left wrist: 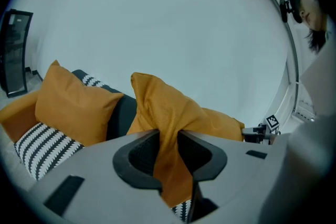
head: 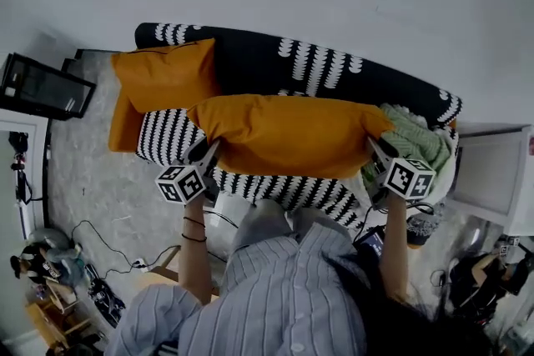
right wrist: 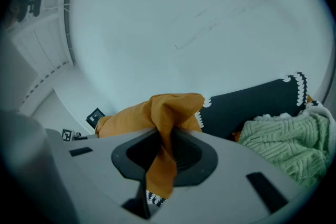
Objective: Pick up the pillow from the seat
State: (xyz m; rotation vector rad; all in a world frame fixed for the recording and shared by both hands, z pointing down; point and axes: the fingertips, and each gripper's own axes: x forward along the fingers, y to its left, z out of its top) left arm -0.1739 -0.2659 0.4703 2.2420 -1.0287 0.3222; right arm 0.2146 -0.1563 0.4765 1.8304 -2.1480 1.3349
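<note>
Left gripper [left wrist: 169,150] is clamped on a thin fold of the orange pillow [head: 288,136], right gripper [right wrist: 161,152] likewise at the far corner, and the pillow hangs between them over the striped seat [head: 167,142]. Danger: only cover fabric is pinched, so under the filling's weight it could slide free, dropping one end onto the green blanket [head: 415,142].

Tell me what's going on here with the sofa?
A person has the left gripper and the right gripper each pinching one end of an orange pillow, held up over the sofa seat. A second orange pillow leans at the sofa's left end; a green blanket lies at its right.
</note>
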